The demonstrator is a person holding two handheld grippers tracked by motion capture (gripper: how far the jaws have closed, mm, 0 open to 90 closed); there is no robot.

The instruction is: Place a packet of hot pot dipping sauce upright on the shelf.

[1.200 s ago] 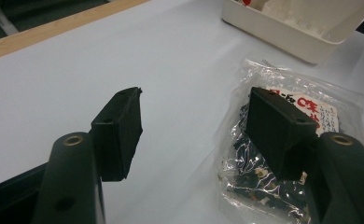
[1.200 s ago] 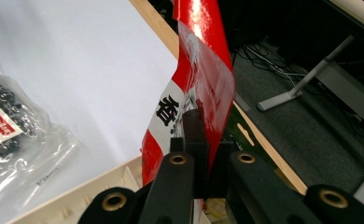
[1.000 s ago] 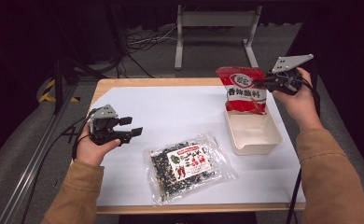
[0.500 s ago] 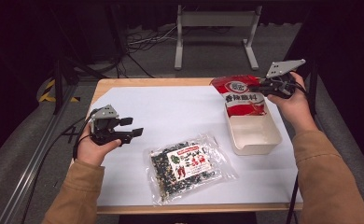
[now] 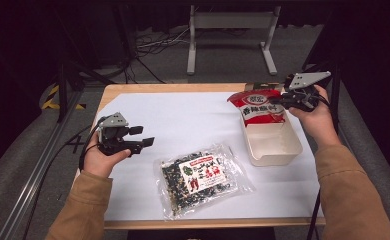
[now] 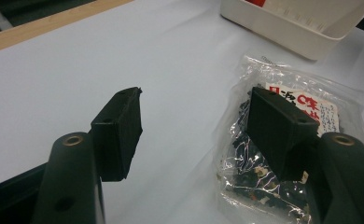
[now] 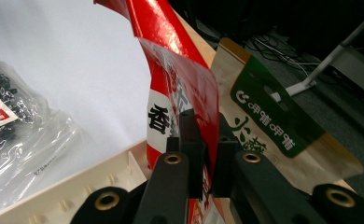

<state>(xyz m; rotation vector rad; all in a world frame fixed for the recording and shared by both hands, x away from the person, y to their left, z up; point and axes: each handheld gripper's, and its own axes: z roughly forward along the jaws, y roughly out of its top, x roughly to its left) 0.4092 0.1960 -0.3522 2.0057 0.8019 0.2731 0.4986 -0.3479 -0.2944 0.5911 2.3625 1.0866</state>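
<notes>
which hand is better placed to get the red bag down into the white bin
Right. The right hand-held gripper is already shut on the red bag, holding it above the white bin. The left hand-held gripper stands open across the table, nearer the clear bag.

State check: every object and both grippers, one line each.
Red seasoning pouch: pinched at its edge, hanging into the bin.
White plastic bin: upright on the table.
Clear bag of dark dried bits: flat, sealed, untouched.
Right gripper: shut on the pouch.
Left gripper: open, empty.
</notes>
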